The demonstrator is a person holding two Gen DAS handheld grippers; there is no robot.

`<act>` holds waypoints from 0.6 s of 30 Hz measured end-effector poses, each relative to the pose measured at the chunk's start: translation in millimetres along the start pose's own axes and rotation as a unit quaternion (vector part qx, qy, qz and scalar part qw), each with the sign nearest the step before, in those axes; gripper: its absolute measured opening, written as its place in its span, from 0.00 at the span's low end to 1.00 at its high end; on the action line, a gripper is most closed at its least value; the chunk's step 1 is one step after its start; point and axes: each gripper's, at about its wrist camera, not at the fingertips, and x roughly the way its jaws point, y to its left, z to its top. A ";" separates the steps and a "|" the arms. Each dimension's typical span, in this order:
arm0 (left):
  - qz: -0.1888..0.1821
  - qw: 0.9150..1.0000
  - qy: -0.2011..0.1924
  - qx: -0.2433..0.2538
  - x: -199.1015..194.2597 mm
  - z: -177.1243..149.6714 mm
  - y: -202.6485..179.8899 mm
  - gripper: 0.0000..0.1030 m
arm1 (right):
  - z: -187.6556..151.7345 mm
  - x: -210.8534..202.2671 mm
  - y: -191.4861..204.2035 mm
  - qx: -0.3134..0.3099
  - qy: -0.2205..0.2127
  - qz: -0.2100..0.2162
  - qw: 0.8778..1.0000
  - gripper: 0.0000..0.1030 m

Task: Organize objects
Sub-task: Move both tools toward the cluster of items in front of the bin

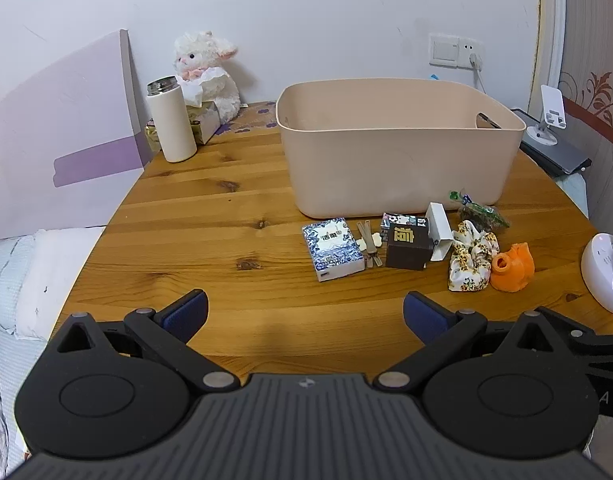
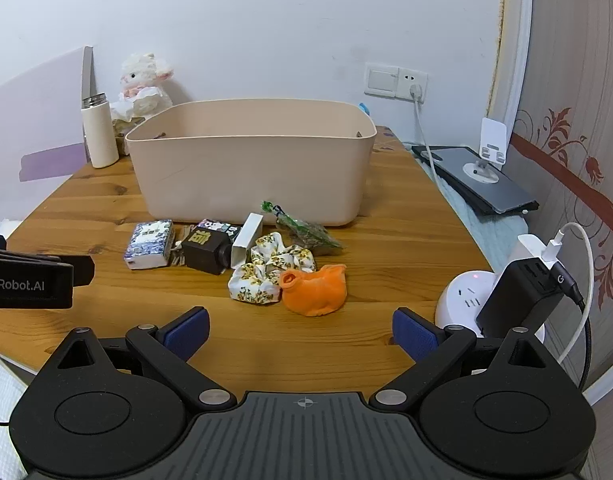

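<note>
A beige plastic bin (image 1: 394, 156) (image 2: 250, 164) stands at the back of the wooden table (image 1: 210, 216) (image 2: 386, 248). In front of it lie a blue-patterned box (image 1: 332, 249) (image 2: 149, 244), a dark brown cube box (image 1: 409, 246) (image 2: 205, 250), a white box (image 1: 438, 230) (image 2: 246, 236), a floral scrunchie (image 1: 471, 255) (image 2: 270, 272), an orange plush (image 1: 512, 268) (image 2: 315, 289) and a green packet (image 1: 482, 216) (image 2: 306, 230). My left gripper (image 1: 305, 316) is open and empty, short of the blue box. My right gripper (image 2: 300, 334) is open and empty, just short of the orange plush.
A white flask (image 1: 171, 120) (image 2: 99, 132), a tissue box and a plush lamb (image 1: 204, 68) (image 2: 144, 82) stand at the back left. A white power hub with a black charger (image 2: 510, 300) sits at the right edge. A tablet and phone stand (image 2: 482, 176) lie beyond the table.
</note>
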 end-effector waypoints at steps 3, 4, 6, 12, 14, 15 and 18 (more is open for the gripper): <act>-0.002 1.000 0.003 0.000 2.4 1.0 -0.2 1.00 | -0.2 2.0 -0.6 0.002 0.003 -0.001 1.000 0.95; -0.002 1.000 0.004 0.000 3.1 1.3 -0.1 1.00 | -0.1 2.3 -0.6 0.002 0.004 -0.001 1.000 0.94; -0.002 1.000 0.007 -0.001 4.7 1.6 -0.2 1.00 | 0.2 2.8 -1.1 0.003 0.004 0.000 1.000 0.94; -0.006 1.000 0.017 -0.001 10.3 1.4 -1.4 1.00 | 0.9 4.9 -2.1 0.004 0.006 0.000 1.000 0.94; -0.008 1.000 0.020 -0.001 12.3 1.5 -1.8 1.00 | 1.6 6.8 -2.7 0.005 0.007 0.000 1.000 0.94; -0.008 1.000 0.022 -0.001 13.3 1.6 -1.8 1.00 | 2.0 7.3 -2.9 0.005 0.008 0.000 1.000 0.94; -0.010 1.000 0.025 -0.001 16.2 2.1 -2.0 1.00 | 2.9 8.7 -4.3 0.008 0.007 -0.001 1.000 0.94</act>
